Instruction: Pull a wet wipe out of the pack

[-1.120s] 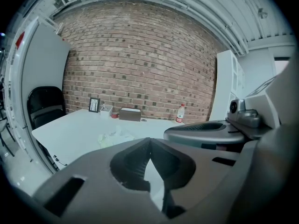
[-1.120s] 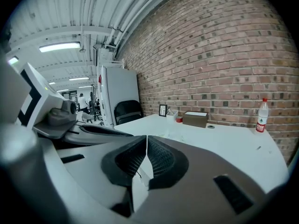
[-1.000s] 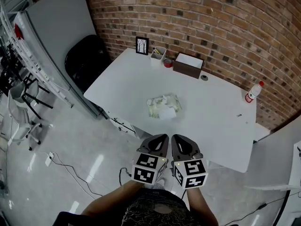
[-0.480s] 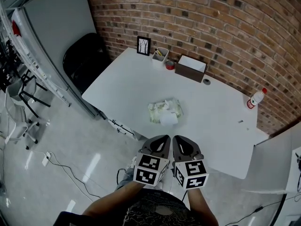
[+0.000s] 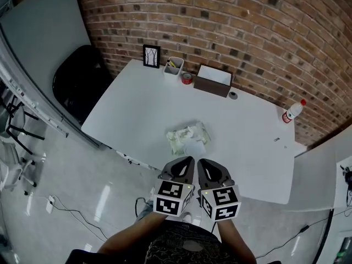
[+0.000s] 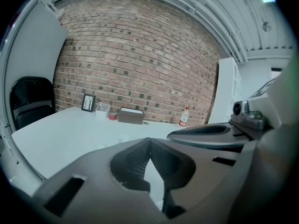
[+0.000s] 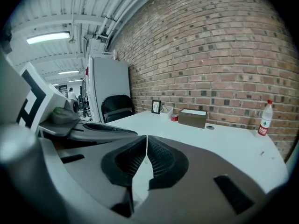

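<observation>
The pulling has not begun, by my reckoning; the wet wipe pack (image 5: 187, 136) lies on the white table (image 5: 137, 103), near its front edge; both tools are held short of the pack, off the table on the person's side. The left gripper (image 5: 187, 163) has its jaws pressed together on nothing; the right gripper (image 5: 204, 164) likewise, empty. A white patch shows on the pack's near side, flap or wipe I cannot tell.

Next, I'd judge, both must reach forward to the pack; one to pin it down, the other to part its jaws and pinch the wipe.

Beyond the pack, against the wall, stand a brown box (image 5: 213, 80) and a bottle (image 5: 291, 111); no print on these or on the pack is legible from here.
</observation>
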A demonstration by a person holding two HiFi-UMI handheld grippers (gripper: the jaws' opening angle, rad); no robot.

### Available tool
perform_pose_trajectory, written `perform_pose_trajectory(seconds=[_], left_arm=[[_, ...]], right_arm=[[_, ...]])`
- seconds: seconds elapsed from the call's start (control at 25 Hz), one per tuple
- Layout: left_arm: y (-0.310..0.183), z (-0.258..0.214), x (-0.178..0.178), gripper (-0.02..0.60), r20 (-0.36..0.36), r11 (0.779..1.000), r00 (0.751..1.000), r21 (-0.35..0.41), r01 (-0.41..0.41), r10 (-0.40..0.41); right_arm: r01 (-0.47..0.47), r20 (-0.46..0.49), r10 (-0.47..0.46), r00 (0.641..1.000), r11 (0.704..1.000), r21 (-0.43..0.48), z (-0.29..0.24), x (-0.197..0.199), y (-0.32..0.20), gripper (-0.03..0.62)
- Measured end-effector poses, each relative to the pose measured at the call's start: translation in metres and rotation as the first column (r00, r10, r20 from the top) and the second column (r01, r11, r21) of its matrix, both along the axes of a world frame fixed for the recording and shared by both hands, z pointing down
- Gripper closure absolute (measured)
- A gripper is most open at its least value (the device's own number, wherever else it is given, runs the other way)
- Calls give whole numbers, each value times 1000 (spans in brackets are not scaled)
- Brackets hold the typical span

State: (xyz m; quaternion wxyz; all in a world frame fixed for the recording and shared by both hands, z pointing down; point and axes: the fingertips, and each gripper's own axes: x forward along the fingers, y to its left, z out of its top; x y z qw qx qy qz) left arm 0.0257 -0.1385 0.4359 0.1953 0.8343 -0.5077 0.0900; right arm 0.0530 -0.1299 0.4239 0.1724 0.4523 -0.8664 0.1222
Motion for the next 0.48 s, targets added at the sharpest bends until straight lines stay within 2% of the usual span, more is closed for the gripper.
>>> perform_pose_trajectory(seconds=[0.48], left_arm=[[-55,13,-32,571,12,991,991,-23,-133,133]], right_arm=[[-140,-13,140,990,990,-30,15,-30,-49,574]])
